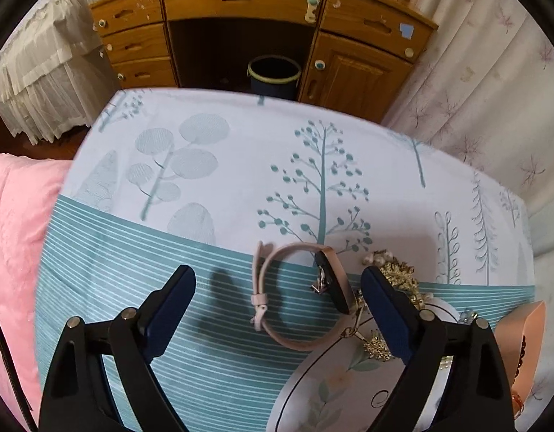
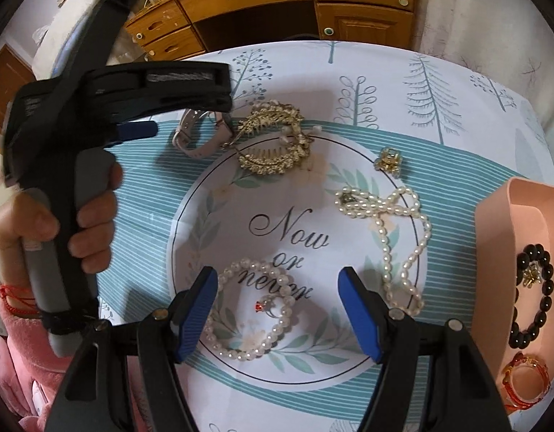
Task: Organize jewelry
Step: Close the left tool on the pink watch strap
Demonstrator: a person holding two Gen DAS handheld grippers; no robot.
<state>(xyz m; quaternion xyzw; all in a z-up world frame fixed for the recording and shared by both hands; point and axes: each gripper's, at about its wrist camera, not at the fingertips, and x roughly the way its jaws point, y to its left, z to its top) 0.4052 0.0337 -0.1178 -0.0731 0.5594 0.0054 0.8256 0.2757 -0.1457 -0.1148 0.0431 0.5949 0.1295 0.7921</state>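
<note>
A pink-strapped watch (image 1: 298, 298) lies on the table between the fingers of my open left gripper (image 1: 278, 280); it also shows in the right wrist view (image 2: 201, 133). A gold leaf hair comb (image 2: 273, 140) lies beside it, and shows in the left wrist view (image 1: 395, 273). My right gripper (image 2: 278, 284) is open above a pearl bracelet (image 2: 251, 309) with a red-stone ring (image 2: 264, 306) inside it. A pearl necklace (image 2: 399, 237) and a small gold clip (image 2: 388, 160) lie to the right. A pink tray (image 2: 500, 252) holds a black bead bracelet (image 2: 536, 295) and a red-orange bangle (image 2: 527, 381).
The table has a teal tree-print cloth (image 1: 212, 165) with a round printed mat (image 2: 277, 223). A wooden desk (image 1: 262, 0) with a dark bin (image 1: 275, 75) stands behind. A pink cushion (image 1: 14, 237) is at the left, curtains (image 1: 474, 90) at the right.
</note>
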